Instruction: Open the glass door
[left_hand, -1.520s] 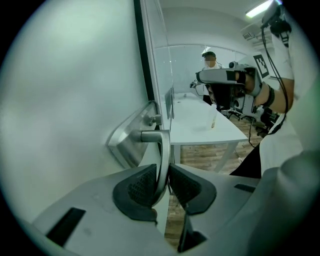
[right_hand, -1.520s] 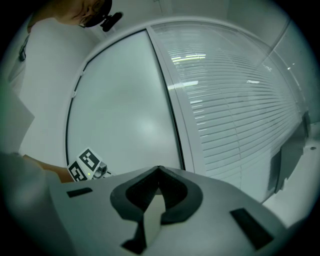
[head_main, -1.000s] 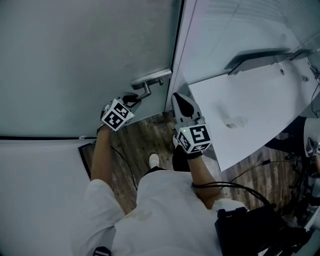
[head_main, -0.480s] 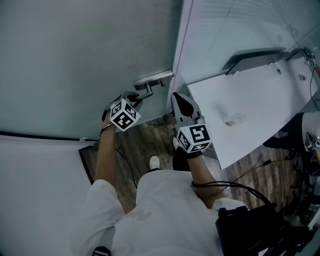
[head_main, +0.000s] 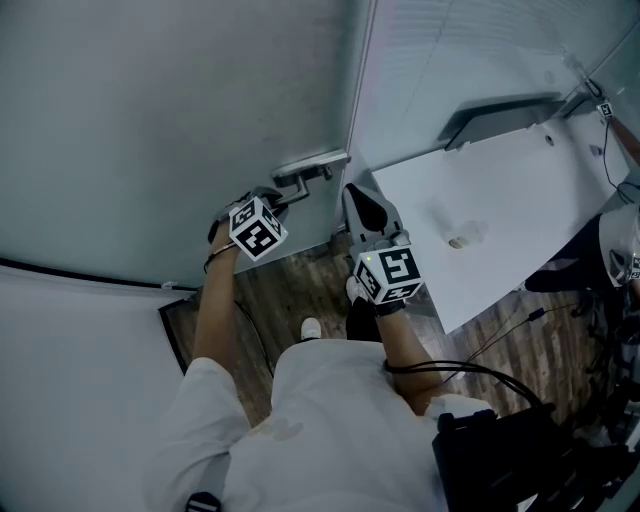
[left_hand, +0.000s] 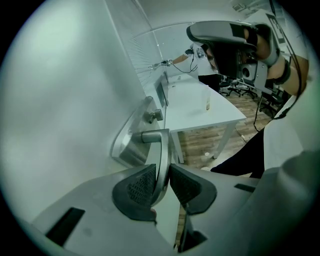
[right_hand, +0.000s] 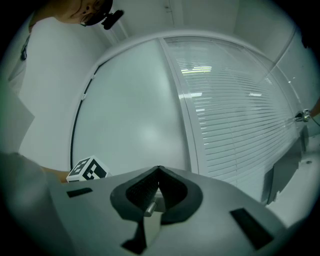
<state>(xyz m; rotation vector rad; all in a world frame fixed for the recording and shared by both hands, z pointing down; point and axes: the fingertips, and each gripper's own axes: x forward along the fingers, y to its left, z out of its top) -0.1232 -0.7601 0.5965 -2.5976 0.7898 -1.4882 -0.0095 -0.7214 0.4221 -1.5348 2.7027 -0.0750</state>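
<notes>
The frosted glass door (head_main: 180, 120) fills the upper left of the head view, with its metal lever handle (head_main: 310, 165) near the door's edge. My left gripper (head_main: 278, 197) is shut on that lever. In the left gripper view the lever handle (left_hand: 161, 150) runs down between the two pads (left_hand: 137, 185), which press on both its sides, so the left gripper (left_hand: 162, 182) clamps it. My right gripper (head_main: 352, 192) hangs beside the door frame (head_main: 362, 100), shut and holding nothing. In the right gripper view the right gripper (right_hand: 159, 172) faces the frosted glass door (right_hand: 135, 120), jaw tips together.
A white table (head_main: 500, 200) with a small object (head_main: 458, 241) on it stands behind the glass wall with blinds (right_hand: 240, 115) at the right. Wooden floor (head_main: 270, 290) and my shoe (head_main: 310, 327) lie below. Black cables and gear (head_main: 520, 450) sit at the bottom right.
My left gripper has slid rightward and a little up, closer to the handle's base, still on the lever. The right gripper has hardly shifted in the picture and stays shut.
</notes>
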